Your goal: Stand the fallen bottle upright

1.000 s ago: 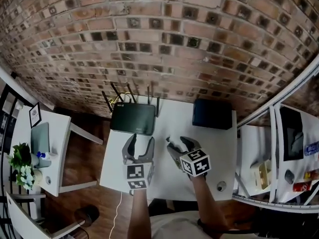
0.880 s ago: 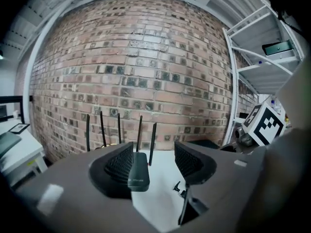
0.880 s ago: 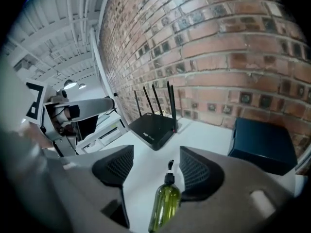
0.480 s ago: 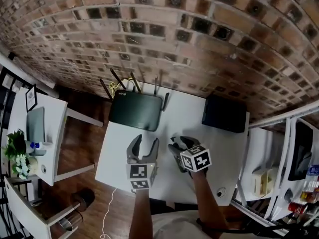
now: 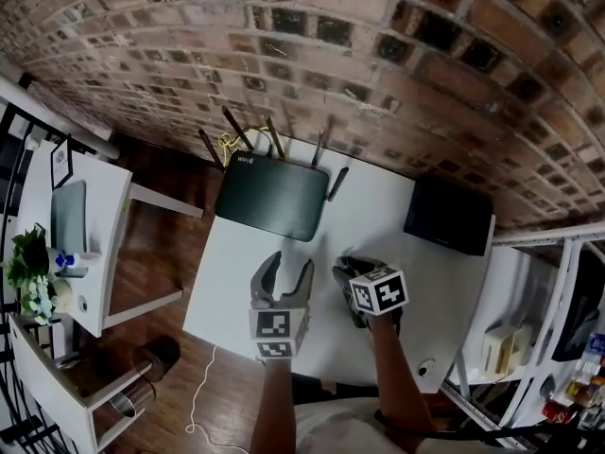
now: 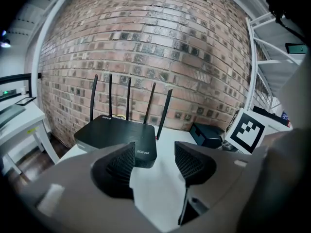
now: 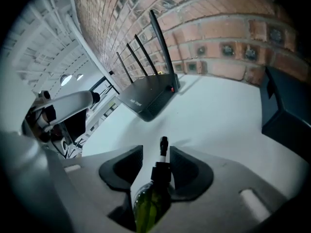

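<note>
At 9 o'clock in the head view, a white side table (image 5: 106,253) with a potted plant (image 5: 28,274) is seen, well apart from the white worktop (image 5: 378,223). A black router (image 5: 272,200) with raised antennas is set at the worktop's 11 o'clock corner, by the brick wall (image 5: 312,45).

The left claw (image 5: 289,265) is held over the near part of the worktop, at about 6 o'clock from the router. Its jaws are spread a little and nothing is held between them; bare worktop is seen through the gap.

Just beside it, at its 3 o'clock, the right claw (image 5: 352,265) is pointed steeply down. Its jaws are closing on the green bottle (image 7: 151,200), which is set between the pads with its neck pointing away from the camera. The bottle's dark cap (image 7: 160,171) is laid against the pad at 3 o'clock, and a narrow gap is left at the other pad.

A black box (image 5: 448,218) is placed at the worktop's 2 o'clock corner, and a white rack (image 5: 567,253) is seen at the far right.
</note>
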Demonstrator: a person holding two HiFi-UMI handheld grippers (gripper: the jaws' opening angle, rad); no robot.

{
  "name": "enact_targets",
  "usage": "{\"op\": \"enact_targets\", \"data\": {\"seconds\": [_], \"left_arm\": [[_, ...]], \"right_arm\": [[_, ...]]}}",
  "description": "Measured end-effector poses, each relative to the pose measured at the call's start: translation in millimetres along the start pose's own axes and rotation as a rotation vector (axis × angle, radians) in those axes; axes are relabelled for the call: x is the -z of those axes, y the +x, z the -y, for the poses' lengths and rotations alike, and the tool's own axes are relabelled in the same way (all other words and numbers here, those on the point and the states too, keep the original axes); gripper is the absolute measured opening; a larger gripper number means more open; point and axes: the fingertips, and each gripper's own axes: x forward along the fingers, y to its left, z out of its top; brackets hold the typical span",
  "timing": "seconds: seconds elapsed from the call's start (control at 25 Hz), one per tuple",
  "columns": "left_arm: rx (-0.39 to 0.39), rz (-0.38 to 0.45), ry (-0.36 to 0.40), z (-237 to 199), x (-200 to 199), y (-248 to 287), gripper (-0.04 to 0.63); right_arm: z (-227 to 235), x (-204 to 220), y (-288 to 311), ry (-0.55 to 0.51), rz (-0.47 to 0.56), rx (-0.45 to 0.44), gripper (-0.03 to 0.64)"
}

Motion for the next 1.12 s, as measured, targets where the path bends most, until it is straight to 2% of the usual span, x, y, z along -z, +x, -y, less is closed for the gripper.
{"op": "enact_targets", "data": {"seconds": [0.2,0.24,0.36,0.48,0.68,1.0,1.12], "left_arm": [[-0.005,-0.008,-0.017,-7.6,3.7,-4.4,0.276],[-0.006,-0.004,-0.015,-8.1,1.8,-6.2,0.276],[-0.008,0.014,-0.005,-10.0,-7.6,-11.2,0.276],[-0.002,0.032,0.000,-9.4,-14.8,-15.6,0.276],[0.040,0.041,0.006,6.9,-20.4,-24.3,0.276],[0.116,0.060,0.041,33.7,-31.5,-45.1,0.276],[0.148,0.090,0.052,44.5,-40.3,-53.7,0.276]], "right_arm": [[5.6,14.6,9.1,-0.046,-0.087,0.043,0.151],[6.4,16.9,9.3,-0.050,-0.093,0.051,0.126],[2.4,16.7,5.3,-0.039,-0.083,0.049,0.123],[-5.3,9.9,-5.1,-0.050,-0.049,0.038,0.120],[-3.4,12.1,-28.1,-0.058,-0.010,0.088,0.119],[-24.6,13.2,-64.9,-0.123,0.129,0.086,0.118],[-31.6,19.0,-81.0,-0.154,0.190,0.100,0.118]]}}
